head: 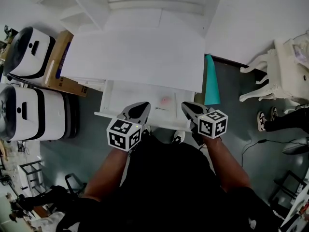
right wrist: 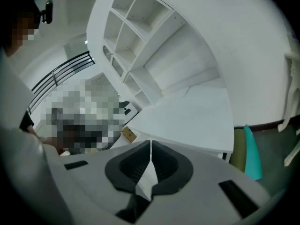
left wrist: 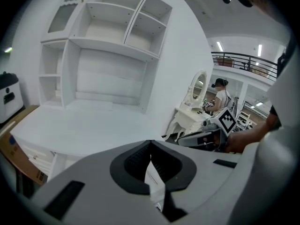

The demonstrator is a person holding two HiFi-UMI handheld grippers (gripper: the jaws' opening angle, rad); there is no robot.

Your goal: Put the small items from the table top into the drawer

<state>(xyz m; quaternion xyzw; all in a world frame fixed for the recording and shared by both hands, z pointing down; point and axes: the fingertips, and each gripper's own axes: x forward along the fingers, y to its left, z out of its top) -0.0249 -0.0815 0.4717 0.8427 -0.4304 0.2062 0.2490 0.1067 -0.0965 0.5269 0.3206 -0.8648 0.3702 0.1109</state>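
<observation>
Lying in the drawer: a small pink item (head: 165, 100) sits on the floor of the drawer, right of its middle. A thin dark mark is just in front of it, too small to name.
Drawer (head: 109, 103): white and pulled out from under the counter, open toward you.
Counter (head: 135, 52): a white top with the drawer's rear part tucked under its front edge.
Your left tool (head: 139, 109): you hold it over the drawer's front edge, left of the pink item and apart from it. Its marker cube faces up toward you.
Left tool state (left wrist: 151, 144): in the left gripper view the two dark pads meet at their tips and nothing is caught between them.
Your right tool (head: 192, 109): it is over the drawer's front right corner, just right of the pink item and not touching it.
Right tool state (right wrist: 151, 149): in the right gripper view the pads are pressed tip to tip, with nothing in them.
Shelf unit (left wrist: 112, 27): white cubbies stand at the back of the counter.
Teal object (head: 211, 81): it leans beside the counter's right end, on the floor.
Cardboard box (head: 60, 62): it stands at the counter's left end, between the counter and a white-and-black machine (head: 29, 52).
White dressing table (head: 285, 66): far right, well apart from the counter.
</observation>
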